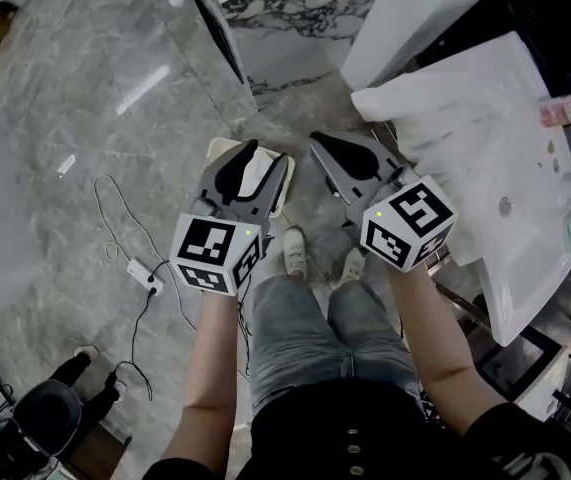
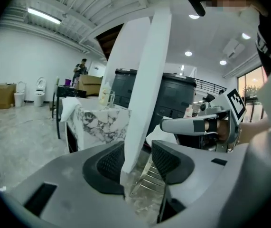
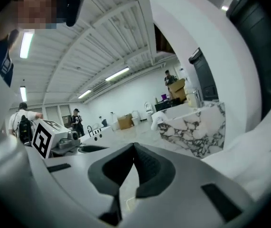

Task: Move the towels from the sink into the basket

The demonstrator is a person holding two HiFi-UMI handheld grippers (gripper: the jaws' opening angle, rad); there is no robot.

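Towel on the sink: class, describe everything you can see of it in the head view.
The towel is a white, soft-looking cloth, rumpled into loose folds. It lies draped over the left end of the white sink, with one corner reaching past the rim. Only the sink touches it. The right gripper, jaws together, is beside it but apart.
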